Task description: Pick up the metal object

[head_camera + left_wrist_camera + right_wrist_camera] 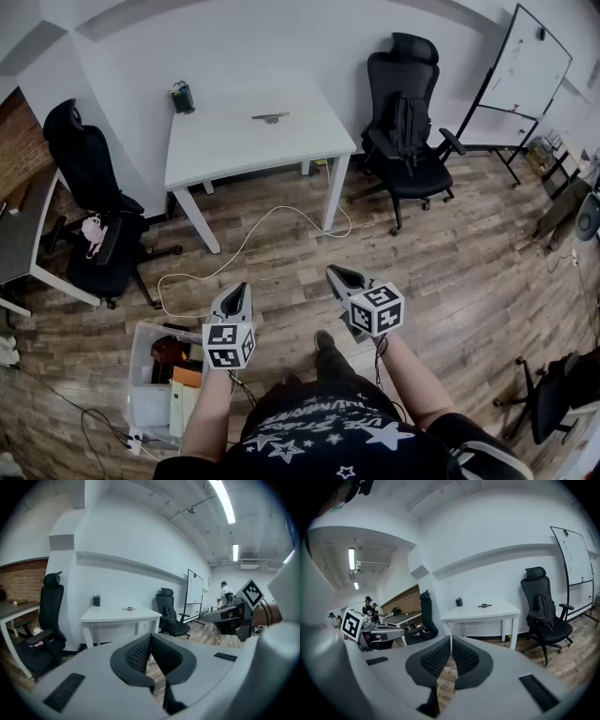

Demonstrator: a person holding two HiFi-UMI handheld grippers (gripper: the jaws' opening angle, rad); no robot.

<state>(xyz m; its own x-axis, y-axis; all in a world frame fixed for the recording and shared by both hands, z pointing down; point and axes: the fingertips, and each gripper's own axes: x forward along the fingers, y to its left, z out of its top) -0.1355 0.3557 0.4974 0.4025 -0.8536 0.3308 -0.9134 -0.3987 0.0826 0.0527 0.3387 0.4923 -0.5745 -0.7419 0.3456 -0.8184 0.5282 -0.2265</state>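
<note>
A small metal object (270, 117) lies on the white table (225, 141) across the room; it also shows small in the left gripper view (128, 608) and the right gripper view (484, 605). My left gripper (237, 290) and right gripper (336, 274) are held low over the wooden floor, far short of the table. Both are shut with nothing between the pads, seen in the left gripper view (150, 635) and the right gripper view (451, 637).
A dark container (182, 97) stands at the table's back left corner. Black office chairs sit left (94, 206) and right (405, 122) of the table. A white cable (244, 246) trails on the floor, a clear bin (161, 380) sits beside my left arm, and a whiteboard (525, 66) stands far right.
</note>
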